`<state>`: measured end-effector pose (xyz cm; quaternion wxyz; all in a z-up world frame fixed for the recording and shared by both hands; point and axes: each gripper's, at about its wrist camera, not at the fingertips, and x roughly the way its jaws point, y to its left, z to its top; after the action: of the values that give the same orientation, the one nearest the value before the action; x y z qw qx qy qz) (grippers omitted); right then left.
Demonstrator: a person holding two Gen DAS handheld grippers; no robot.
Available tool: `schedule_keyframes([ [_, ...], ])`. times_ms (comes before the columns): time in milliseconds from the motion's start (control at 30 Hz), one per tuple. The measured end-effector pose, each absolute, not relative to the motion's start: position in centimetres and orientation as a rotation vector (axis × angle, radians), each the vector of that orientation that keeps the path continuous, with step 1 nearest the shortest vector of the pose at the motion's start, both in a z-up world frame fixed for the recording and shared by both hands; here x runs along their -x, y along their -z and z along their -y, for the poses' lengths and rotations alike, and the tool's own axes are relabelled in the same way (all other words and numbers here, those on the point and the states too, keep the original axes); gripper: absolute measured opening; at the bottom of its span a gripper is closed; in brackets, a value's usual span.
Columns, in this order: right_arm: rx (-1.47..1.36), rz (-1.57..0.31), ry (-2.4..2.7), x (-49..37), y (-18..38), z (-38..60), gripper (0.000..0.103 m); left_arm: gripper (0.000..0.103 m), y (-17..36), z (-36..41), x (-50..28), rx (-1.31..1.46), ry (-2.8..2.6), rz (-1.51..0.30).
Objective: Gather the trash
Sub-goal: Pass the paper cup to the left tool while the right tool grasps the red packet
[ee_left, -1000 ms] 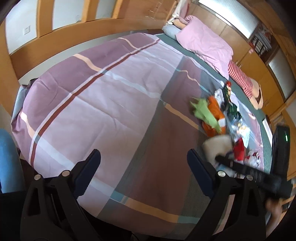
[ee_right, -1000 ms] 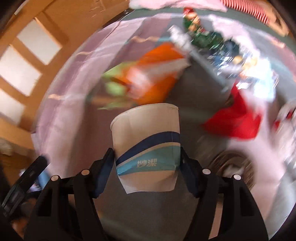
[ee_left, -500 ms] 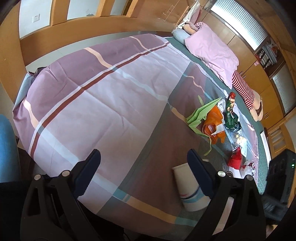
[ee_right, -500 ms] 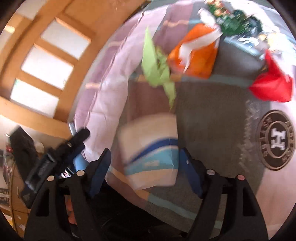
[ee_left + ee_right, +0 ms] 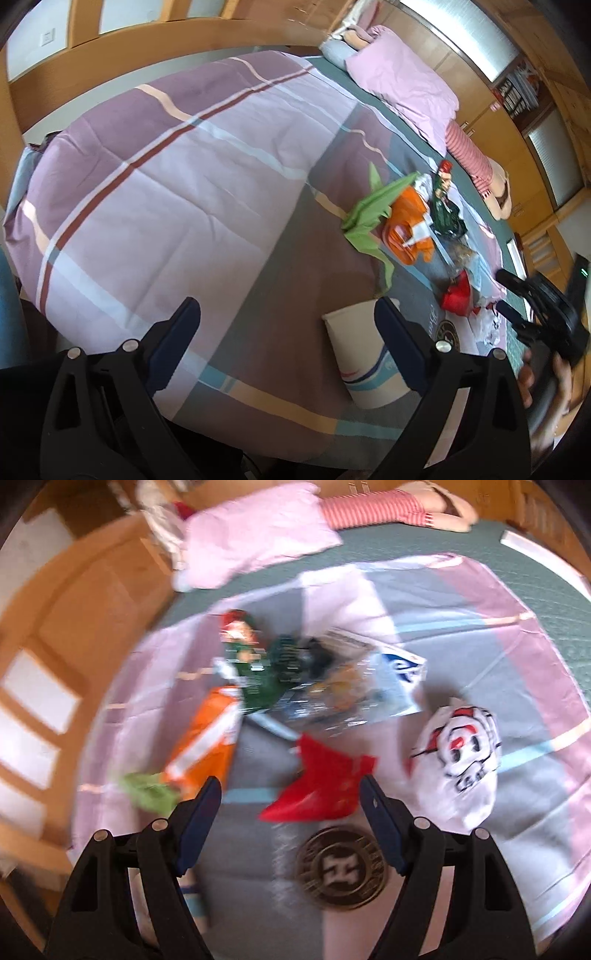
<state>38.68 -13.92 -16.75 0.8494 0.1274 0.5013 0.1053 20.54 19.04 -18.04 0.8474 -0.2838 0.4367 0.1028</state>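
Observation:
A white paper cup (image 5: 364, 360) with blue bands stands on the bed quilt (image 5: 177, 192), just behind my left gripper's right finger. My left gripper (image 5: 288, 328) is open and empty. My right gripper (image 5: 290, 812) is open and empty above a red wrapper (image 5: 321, 788). It also shows in the left wrist view (image 5: 509, 299) at the far right. Trash lies in a pile: an orange bag (image 5: 207, 746), green paper (image 5: 369, 218), a dark green wrapper (image 5: 266, 679), a clear plastic bag (image 5: 351, 698) and a white printed bag (image 5: 461, 760).
A round brown emblem (image 5: 343, 873) sits on the quilt below the red wrapper. A pink pillow (image 5: 406, 88) and a striped doll (image 5: 476, 166) lie at the head of the bed. Wooden panels and cabinets surround the bed.
My right gripper let go of the paper cup, which now stands on the quilt. The gripper swung right, back over the trash pile. The left gripper barely moved.

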Motion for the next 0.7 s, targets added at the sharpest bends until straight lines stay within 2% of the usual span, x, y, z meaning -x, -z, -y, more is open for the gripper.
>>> schedule_keyframes([
  [233,-0.135,-1.167,-0.15,-40.1,21.7,11.7,0.075,0.095,17.9,-17.2,-20.9,0.567,-0.105,-0.929],
  [300,-0.133,-1.18,-0.169,-39.5,22.2,11.6,0.059,0.095,17.9,-17.0,-21.1,0.564,-0.082,-0.934],
  [400,-0.096,-1.179,-0.207,-38.2,22.0,10.9,0.045,0.095,18.1,-16.8,-21.2,0.575,-0.06,-0.944],
  [433,-0.099,-1.184,-0.23,-37.6,21.7,10.9,0.043,0.095,18.1,-16.6,-21.3,0.576,-0.053,-0.949],
  [533,-0.13,-1.18,-0.264,-35.9,20.3,11.2,0.042,0.099,18.4,-15.5,-21.6,0.58,0.031,-0.975],
  [700,-0.166,-1.101,-0.282,-32.5,16.7,13.2,0.042,0.099,19.0,-10.6,-23.2,0.452,0.078,-1.027],
])
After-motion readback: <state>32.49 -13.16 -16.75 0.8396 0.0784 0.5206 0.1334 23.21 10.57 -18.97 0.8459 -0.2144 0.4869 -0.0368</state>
